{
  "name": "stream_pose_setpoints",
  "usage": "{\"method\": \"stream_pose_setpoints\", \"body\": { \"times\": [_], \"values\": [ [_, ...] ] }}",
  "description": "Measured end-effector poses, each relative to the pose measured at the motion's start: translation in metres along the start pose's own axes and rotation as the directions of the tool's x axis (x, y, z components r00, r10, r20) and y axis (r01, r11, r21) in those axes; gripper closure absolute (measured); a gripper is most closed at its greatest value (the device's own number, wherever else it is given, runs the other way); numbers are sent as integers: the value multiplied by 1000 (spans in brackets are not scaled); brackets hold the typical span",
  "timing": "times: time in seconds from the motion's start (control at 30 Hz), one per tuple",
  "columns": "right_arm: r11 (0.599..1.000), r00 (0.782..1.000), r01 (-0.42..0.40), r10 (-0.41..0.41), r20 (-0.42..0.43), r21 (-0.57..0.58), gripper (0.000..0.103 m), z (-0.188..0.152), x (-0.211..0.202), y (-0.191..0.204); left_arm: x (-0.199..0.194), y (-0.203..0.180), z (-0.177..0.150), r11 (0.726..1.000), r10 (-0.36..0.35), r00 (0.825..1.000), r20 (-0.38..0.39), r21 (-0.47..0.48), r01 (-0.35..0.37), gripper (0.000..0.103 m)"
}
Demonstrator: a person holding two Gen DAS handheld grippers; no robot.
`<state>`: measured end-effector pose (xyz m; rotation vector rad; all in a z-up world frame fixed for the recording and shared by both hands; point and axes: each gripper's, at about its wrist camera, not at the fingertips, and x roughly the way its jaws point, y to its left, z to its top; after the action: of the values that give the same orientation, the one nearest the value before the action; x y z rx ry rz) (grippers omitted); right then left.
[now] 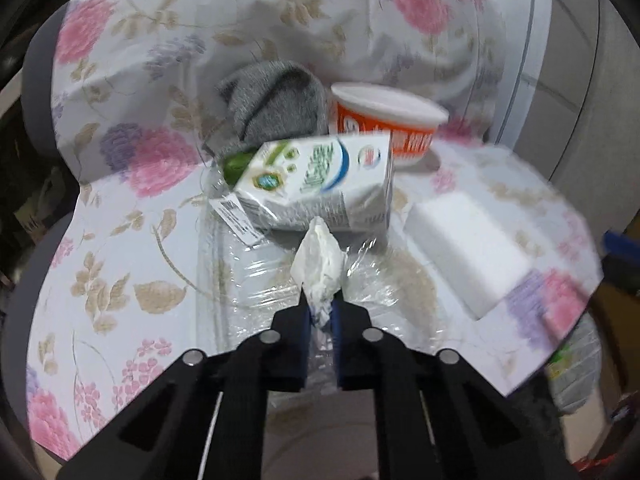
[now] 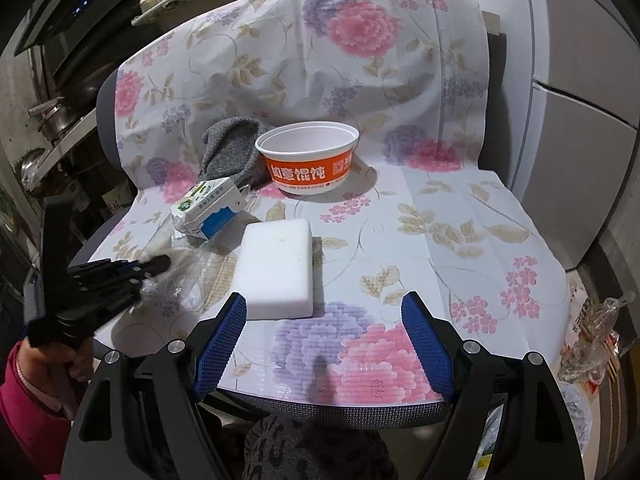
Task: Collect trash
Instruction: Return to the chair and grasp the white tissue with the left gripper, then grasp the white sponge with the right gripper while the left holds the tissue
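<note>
Both sides: left gripper (image 1: 320, 312) pinches tissue (image 1: 318, 264), right gripper (image 2: 324, 344) spread

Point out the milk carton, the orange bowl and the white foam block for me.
milk carton (image 1: 320, 184), left wrist view, printed side face.
orange bowl (image 2: 310, 170), right wrist view, lettered outer wall.
white foam block (image 2: 276, 266), right wrist view, flat top.
</note>
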<state>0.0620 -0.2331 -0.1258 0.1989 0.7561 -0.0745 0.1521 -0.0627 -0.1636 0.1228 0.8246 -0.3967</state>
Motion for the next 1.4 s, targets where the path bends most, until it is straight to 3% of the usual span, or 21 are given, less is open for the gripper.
{"method": "stream_pose_setpoints", "body": {
  "times": [0.13,0.3,0.53,0.77,1.0,1.3,1.4],
  "values": [
    [1000,1000,-1,1,-4,-18,23,4,5,6,-37,13,2,996,-47,995,85,-74,53,98],
    [998,999,-14,12,-37,-69,23,9,28,27,-68,23,-3,989,-28,989,145,-140,48,98],
    [990,994,21,-36,-104,-142,22,18,77,59,-65,35,-10,983,-15,992,124,-181,38,98],
    [990,980,58,-82,-183,-128,22,25,109,57,-57,50,-15,975,32,995,91,-223,-11,98],
    [995,968,26,-49,-244,-97,22,28,121,50,-51,57,-15,967,37,997,73,-252,-17,98],
    [994,963,9,-39,-267,-111,35,28,126,53,-45,50,-12,971,34,997,63,-239,-18,98],
    [992,972,18,-46,-231,-122,39,31,120,55,-45,48,-12,971,33,998,59,-238,-18,98]
  ]
}}
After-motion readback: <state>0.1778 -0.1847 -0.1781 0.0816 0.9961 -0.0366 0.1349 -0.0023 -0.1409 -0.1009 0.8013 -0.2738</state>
